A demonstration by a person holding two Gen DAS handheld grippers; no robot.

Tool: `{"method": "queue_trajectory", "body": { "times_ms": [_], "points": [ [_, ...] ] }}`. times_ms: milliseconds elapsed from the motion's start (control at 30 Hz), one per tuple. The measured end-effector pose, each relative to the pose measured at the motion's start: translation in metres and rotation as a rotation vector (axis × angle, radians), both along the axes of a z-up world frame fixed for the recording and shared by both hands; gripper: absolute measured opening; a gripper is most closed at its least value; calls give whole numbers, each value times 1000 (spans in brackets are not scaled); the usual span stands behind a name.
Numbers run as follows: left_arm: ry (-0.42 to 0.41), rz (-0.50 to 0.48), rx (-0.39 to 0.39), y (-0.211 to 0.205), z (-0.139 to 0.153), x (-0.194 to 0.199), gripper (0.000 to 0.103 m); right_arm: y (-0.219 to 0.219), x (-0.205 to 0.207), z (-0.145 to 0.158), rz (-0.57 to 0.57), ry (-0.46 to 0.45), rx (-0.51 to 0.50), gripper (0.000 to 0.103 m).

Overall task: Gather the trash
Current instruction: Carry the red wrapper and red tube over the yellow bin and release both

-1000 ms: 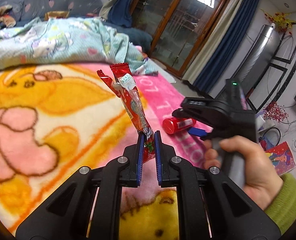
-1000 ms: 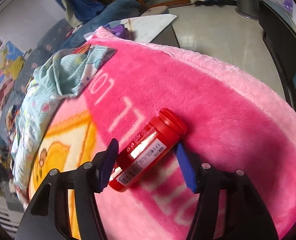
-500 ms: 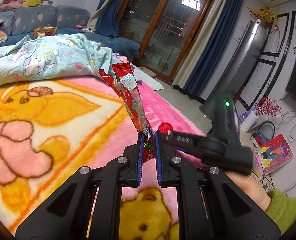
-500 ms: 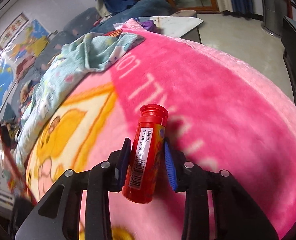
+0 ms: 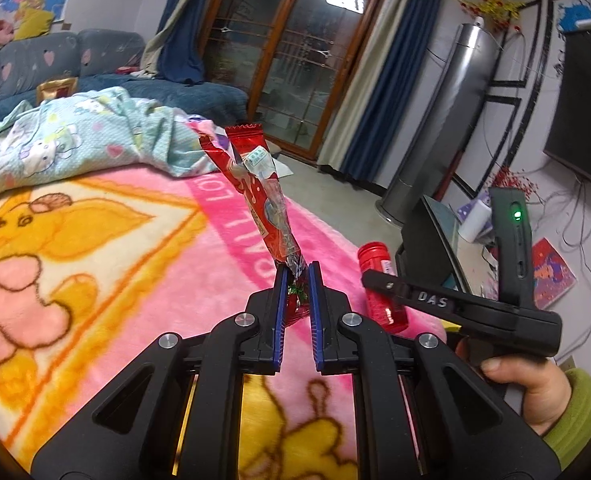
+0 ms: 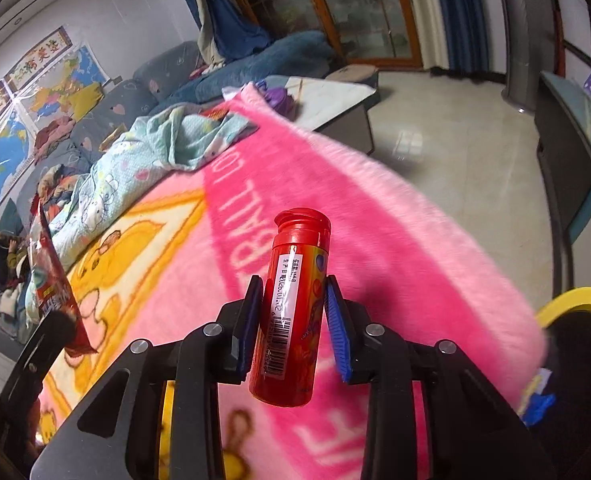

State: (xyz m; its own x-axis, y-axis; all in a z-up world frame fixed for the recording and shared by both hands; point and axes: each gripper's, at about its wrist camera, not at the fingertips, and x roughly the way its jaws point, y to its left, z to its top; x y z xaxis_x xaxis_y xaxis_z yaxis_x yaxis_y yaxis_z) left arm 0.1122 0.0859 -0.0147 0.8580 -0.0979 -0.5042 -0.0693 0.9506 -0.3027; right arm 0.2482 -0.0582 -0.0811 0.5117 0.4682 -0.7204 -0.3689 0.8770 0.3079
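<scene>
My left gripper [image 5: 295, 270] is shut on the lower end of a red snack wrapper [image 5: 261, 196], which stands up from the jaws above the pink blanket [image 5: 223, 256]. My right gripper [image 6: 293, 290] is shut on a red plastic bottle [image 6: 295, 304] with a barcode label, held upright in the air above the blanket [image 6: 395, 248]. In the left wrist view the right gripper [image 5: 379, 280] with the bottle [image 5: 379, 280] is to the right. The wrapper also shows at the left of the right wrist view [image 6: 51, 292].
A crumpled light-blue quilt [image 5: 75, 144] lies at the back of the blanket. A yellow-rimmed bin [image 6: 579, 304] sits at the lower right off the blanket's edge. A low table [image 6: 335, 100], a tall silver tower [image 5: 443, 120] and a dark stand [image 5: 427, 236] are on the floor.
My right gripper closed on the red bottle and lifted it off the blanket, turning it upright. My left gripper kept hold of the wrapper and rose a little.
</scene>
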Motion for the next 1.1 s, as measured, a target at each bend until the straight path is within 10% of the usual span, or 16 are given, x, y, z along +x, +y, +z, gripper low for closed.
{"method": "queue_trajectory", "body": {
  "times_ms": [1100],
  "points": [
    [-19, -276, 124, -116, 1, -11, 6, -160, -63, 18, -205, -62, 22, 30]
  ]
}}
